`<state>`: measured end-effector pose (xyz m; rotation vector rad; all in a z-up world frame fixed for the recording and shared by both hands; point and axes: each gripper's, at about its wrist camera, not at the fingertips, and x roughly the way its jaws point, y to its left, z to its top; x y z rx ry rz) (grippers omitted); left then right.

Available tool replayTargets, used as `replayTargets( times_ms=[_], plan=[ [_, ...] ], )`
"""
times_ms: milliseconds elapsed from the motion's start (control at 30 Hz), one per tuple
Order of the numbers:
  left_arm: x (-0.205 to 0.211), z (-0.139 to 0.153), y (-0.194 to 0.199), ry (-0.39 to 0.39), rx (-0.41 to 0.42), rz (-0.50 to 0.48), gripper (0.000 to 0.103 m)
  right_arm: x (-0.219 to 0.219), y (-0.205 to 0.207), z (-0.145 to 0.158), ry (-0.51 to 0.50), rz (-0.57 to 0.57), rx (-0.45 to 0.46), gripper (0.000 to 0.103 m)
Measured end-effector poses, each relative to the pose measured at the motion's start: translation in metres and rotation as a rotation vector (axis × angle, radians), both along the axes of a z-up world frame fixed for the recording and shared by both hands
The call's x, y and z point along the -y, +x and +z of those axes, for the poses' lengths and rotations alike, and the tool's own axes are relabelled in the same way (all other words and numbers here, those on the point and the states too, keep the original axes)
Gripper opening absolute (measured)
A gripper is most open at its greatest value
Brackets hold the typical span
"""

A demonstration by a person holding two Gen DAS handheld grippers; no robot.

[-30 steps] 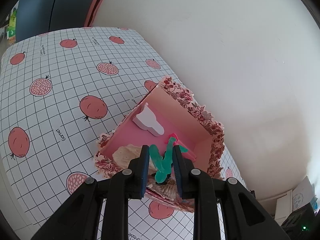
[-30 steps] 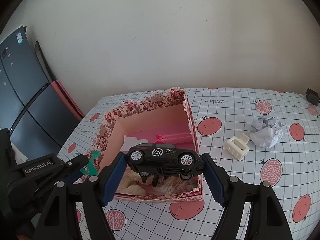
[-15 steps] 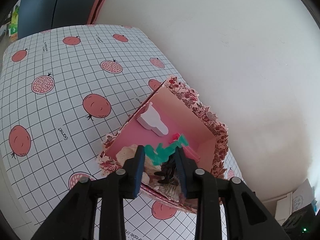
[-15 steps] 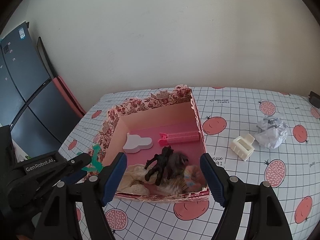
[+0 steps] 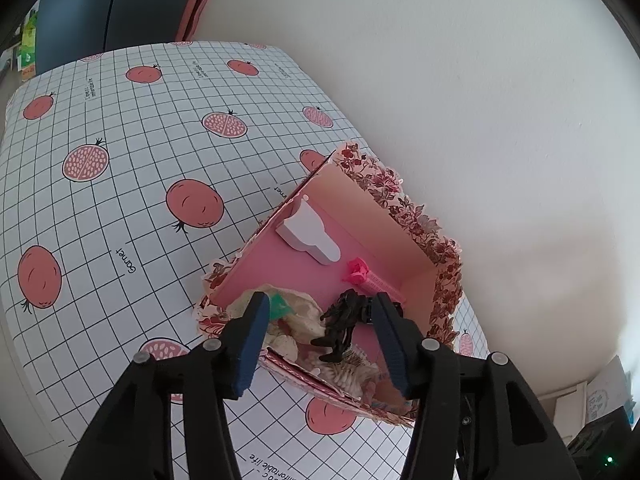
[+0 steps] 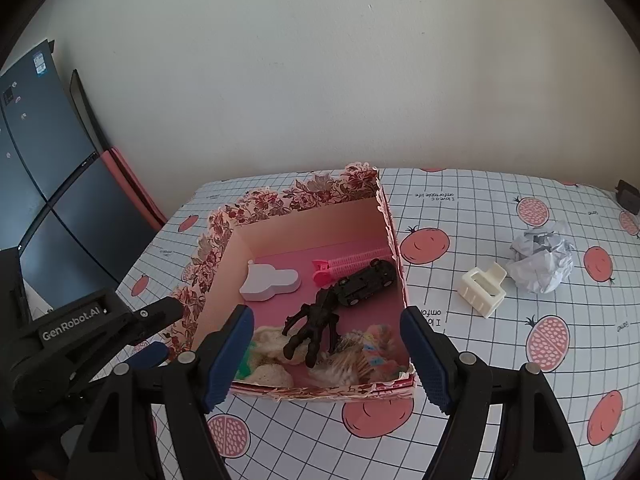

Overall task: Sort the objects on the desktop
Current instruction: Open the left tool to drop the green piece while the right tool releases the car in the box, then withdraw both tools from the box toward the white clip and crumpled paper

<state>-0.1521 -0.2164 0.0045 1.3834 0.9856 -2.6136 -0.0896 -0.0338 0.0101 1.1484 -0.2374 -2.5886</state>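
Note:
A floral-rimmed pink box (image 6: 304, 200) (image 5: 404, 208) holds a white cloud shape (image 6: 270, 282) (image 5: 310, 230), a pink comb (image 6: 352, 264) (image 5: 366, 276), a black toy car (image 6: 366, 282), a black dinosaur figure (image 6: 314, 328) (image 5: 342, 322), shells (image 6: 268, 344) and a green toy (image 6: 244, 366) (image 5: 280, 306). My left gripper (image 5: 320, 340) is open and empty over the box's near corner. My right gripper (image 6: 328, 360) is open and empty above the box's near wall. A cream hair clip (image 6: 484, 288) and a crumpled paper ball (image 6: 540, 258) lie on the table right of the box.
The table wears a white grid cloth with pomegranates (image 6: 500, 400) (image 5: 120, 160). A white wall stands right behind the box. A dark cabinet (image 6: 44, 176) is to the left. A small dark object (image 6: 626, 196) sits at the table's far right edge.
My right gripper opened and the black car dropped into the box. My left gripper opened and let the green toy fall among the shells.

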Motion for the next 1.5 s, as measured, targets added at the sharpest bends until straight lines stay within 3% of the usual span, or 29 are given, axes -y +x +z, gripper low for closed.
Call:
replayTargets(
  times_ms=[200, 267, 533, 833, 933, 1500],
  plan=[
    [0.000, -0.001, 0.000, -0.006, 0.009, 0.005, 0.058, 0.000, 0.000, 0.000, 0.003, 0.000, 0.000, 0.078],
    [0.000, -0.002, 0.000, -0.010, 0.012, 0.006, 0.064, 0.000, 0.000, -0.001, 0.004, -0.002, 0.001, 0.078],
    [0.000, -0.001, -0.001, -0.016, 0.015, 0.008, 0.070, -0.001, -0.001, 0.000, 0.004, -0.006, 0.000, 0.079],
    [0.001, 0.000, 0.000, -0.022, 0.020, 0.020, 0.074, -0.004, 0.001, 0.002, 0.003, -0.010, -0.015, 0.092],
    [0.000, 0.001, 0.001, -0.027, 0.018, 0.022, 0.080, -0.006, 0.001, 0.003, -0.004, -0.012, -0.015, 0.094],
    [-0.017, 0.009, 0.004, -0.062, 0.008, 0.005, 0.082, -0.028, 0.001, 0.009, 0.006, -0.036, -0.022, 0.098]
  ],
)
